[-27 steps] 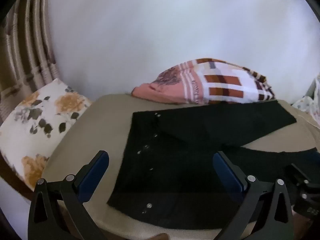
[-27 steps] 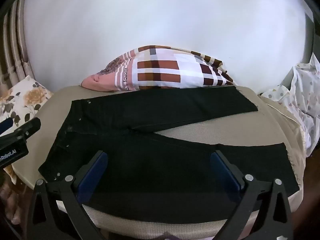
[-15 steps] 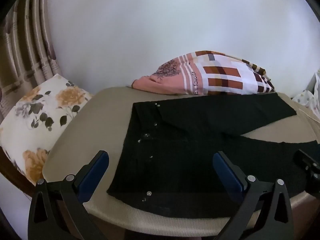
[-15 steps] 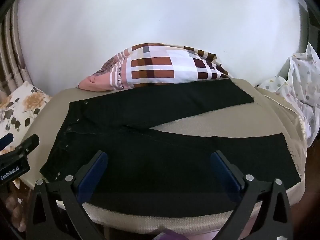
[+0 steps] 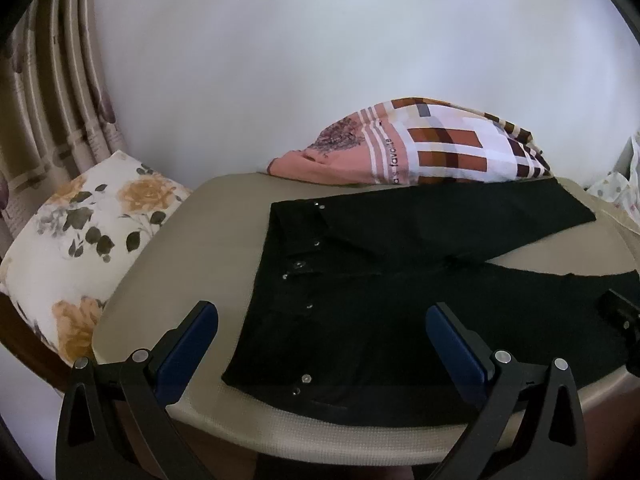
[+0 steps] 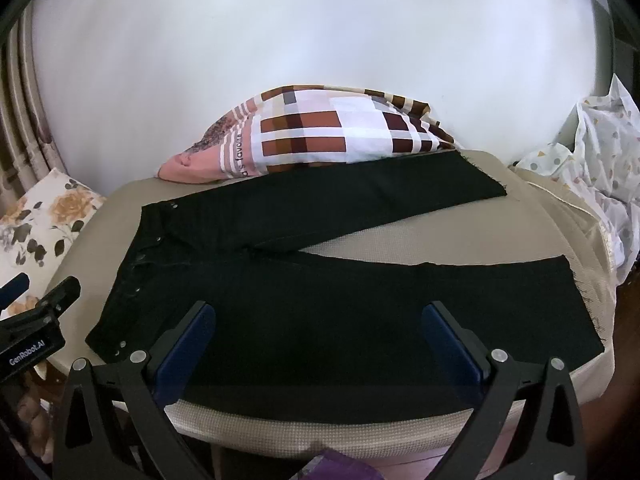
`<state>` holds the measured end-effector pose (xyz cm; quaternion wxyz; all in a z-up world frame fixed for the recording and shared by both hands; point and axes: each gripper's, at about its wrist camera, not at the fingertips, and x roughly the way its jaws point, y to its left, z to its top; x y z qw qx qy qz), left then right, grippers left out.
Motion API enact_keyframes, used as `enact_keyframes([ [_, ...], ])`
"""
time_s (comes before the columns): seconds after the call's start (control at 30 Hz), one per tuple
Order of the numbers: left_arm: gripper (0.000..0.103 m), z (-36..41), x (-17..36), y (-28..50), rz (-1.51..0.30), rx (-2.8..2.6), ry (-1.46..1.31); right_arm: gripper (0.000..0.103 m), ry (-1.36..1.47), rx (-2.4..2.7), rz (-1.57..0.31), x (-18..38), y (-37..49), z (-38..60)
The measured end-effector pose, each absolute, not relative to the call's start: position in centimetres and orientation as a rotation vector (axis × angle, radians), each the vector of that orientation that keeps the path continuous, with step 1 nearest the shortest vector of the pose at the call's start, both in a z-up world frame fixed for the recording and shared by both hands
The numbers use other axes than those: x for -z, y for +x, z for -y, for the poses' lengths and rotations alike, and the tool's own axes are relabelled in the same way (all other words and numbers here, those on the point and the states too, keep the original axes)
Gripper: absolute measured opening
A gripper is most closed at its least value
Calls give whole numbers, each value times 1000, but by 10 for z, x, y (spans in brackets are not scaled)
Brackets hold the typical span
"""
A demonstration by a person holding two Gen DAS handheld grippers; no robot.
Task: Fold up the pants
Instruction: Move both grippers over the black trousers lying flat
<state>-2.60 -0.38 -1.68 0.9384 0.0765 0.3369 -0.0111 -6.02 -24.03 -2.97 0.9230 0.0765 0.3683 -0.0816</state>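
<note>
Black pants (image 6: 320, 300) lie spread flat on our beige padded board (image 6: 480, 236), unfolded, the waist toward its left end and both legs running to the right. The legs part in a narrow V: the far leg angles up toward the board's back edge, the near leg runs along the front edge, its hem close to the right end. Small metal studs dot the waist area, seen best from the left wrist.

Our left gripper (image 5: 320, 332) hovers over the waist end at the front edge, jaws spread wide, holding nothing; the blue pads stand clear of the cloth. Our right gripper (image 6: 318, 330) hangs over the near leg, also spread wide and empty. We see each gripper's tip at the edge of the other's view.

Against the board's back edge, touching the far leg, rests a pink and brown checked pillow (image 6: 320, 136). Off the left end sits a floral cushion (image 5: 80, 232), with a curtain (image 5: 48, 92) behind it. Off the right end, spotted white fabric (image 6: 600, 152) is bunched. A white wall (image 6: 300, 32) fills the background.
</note>
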Motion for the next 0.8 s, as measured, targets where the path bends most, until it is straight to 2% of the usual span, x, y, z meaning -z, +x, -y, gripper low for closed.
enact_keyframes([
  [0.8,103,-19,52,20,-737,159,131,103,208,175,-866,61,-42,254],
])
